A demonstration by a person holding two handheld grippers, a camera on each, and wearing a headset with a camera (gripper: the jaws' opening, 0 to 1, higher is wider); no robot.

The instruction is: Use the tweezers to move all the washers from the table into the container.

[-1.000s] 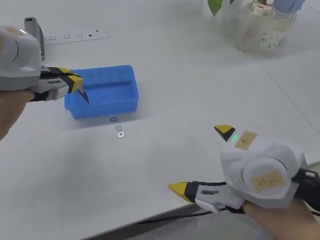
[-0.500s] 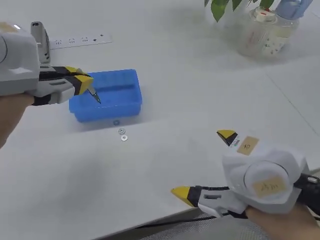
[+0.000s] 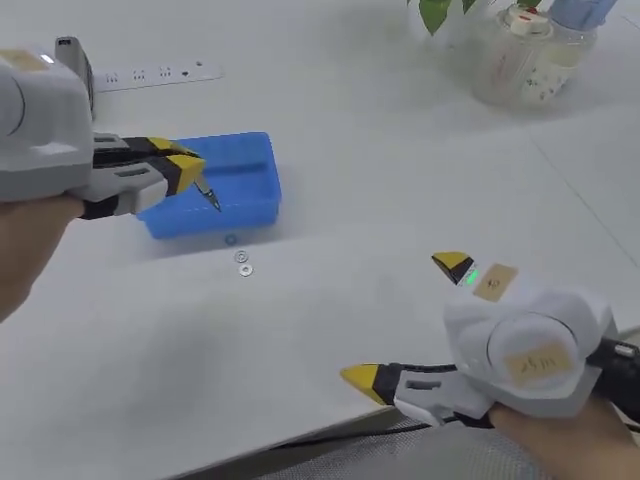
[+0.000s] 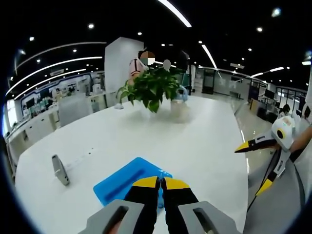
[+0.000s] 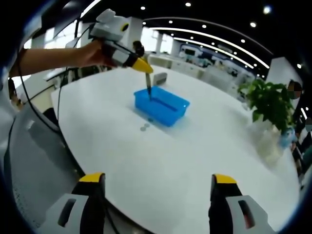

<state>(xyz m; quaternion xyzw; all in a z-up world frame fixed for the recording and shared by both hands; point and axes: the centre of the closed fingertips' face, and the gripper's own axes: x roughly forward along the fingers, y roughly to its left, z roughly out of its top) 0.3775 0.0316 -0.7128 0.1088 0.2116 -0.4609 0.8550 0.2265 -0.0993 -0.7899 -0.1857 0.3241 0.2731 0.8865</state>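
The blue container stands on the white table, left of centre. My left gripper hovers over its front part, shut on dark tweezers whose tip points down inside the container near the front wall. Two small washers lie on the table just in front of the container, and a third ring rests against its base. My right gripper is open and holds nothing, low near the table's front edge. In the right gripper view, the container, washers and tweezers lie ahead of the wide-apart jaws.
A white power strip and a grey upright object sit at the back left. A glass jar with a plant stands at the back right. The table's front edge runs close under my right gripper.
My left gripper has moved right with the tweezers, from the container's left side to over its front middle. The right gripper has stayed about where it was, still open.
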